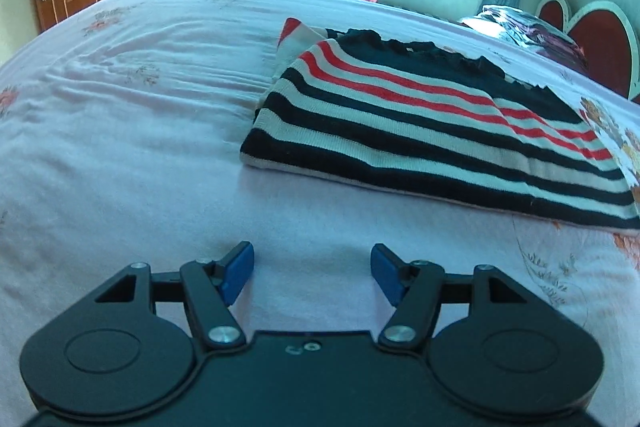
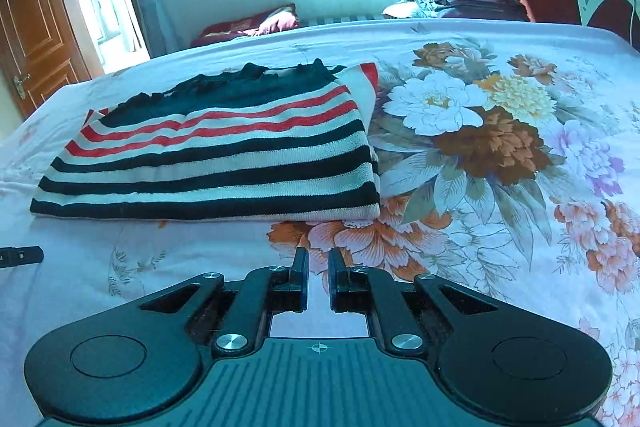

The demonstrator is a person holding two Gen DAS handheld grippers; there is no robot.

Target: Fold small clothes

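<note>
Striped top [image 1: 432, 131] lies folded on bed sheet [image 1: 120, 147], clear of both tools; left gripper [image 1: 312, 273] apart & empty, right gripper [image 2: 318, 267] nearly together w/ nothing between, so a careless regrab prob. drags loose layers undone.

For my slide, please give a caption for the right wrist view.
Folded striped sweater lies on the floral bedsheet; right gripper empty, jaws nearly shut.

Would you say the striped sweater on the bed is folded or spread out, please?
Folded: the striped sweater lies as a compact layered rectangle on the floral bedsheet, with a doubled edge along its side.
</note>
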